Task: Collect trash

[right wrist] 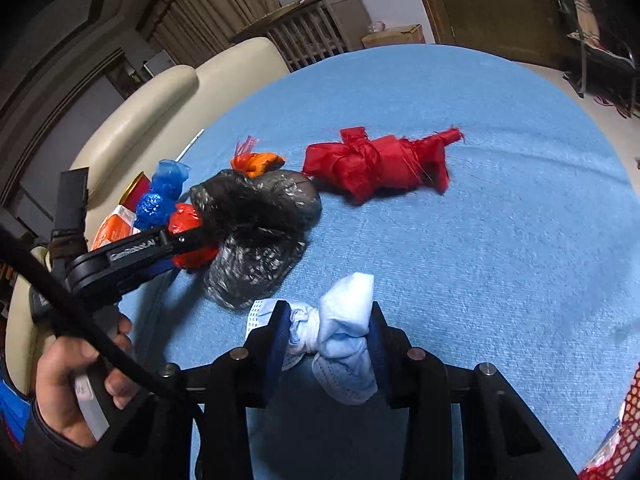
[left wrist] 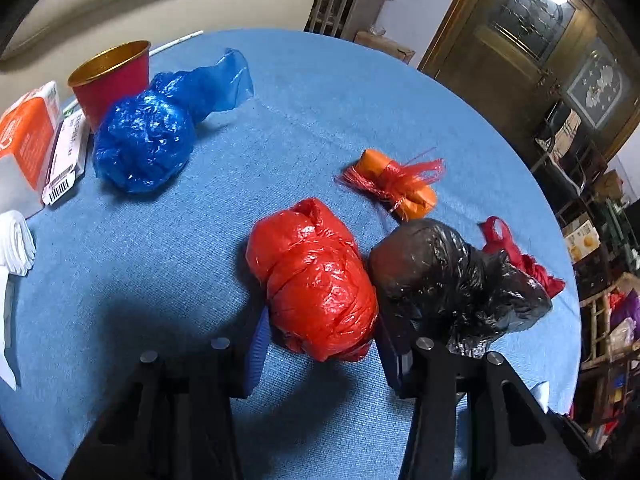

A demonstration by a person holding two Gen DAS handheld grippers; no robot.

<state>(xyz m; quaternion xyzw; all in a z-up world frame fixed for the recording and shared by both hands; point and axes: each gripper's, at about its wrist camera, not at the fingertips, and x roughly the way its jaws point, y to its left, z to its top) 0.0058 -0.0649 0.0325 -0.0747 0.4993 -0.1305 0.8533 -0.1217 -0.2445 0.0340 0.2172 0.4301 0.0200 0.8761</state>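
My left gripper (left wrist: pixel 320 344) is open with its jaws on either side of a red plastic bag bundle (left wrist: pixel 316 284) that lies on the blue tablecloth (left wrist: pixel 320 100). A black bag bundle (left wrist: pixel 452 280) touches it on the right. My right gripper (right wrist: pixel 328 340) is shut on a knotted light blue face mask (right wrist: pixel 340 344), low over the cloth. In the right wrist view the left gripper (right wrist: pixel 176 248) shows at the left, by the red bundle (right wrist: pixel 188 220) and the black bundle (right wrist: pixel 256 232).
A blue bag bundle (left wrist: pixel 144 140), a red and gold cup (left wrist: pixel 112 80), an orange packet (left wrist: pixel 24 140) and a white label card (left wrist: pixel 66 156) sit far left. An orange bundle (left wrist: pixel 400 184) and a red cloth bundle (right wrist: pixel 376 164) lie beyond. A cream chair (right wrist: pixel 160 112) stands behind. A red mesh (right wrist: pixel 624 440) is at lower right.
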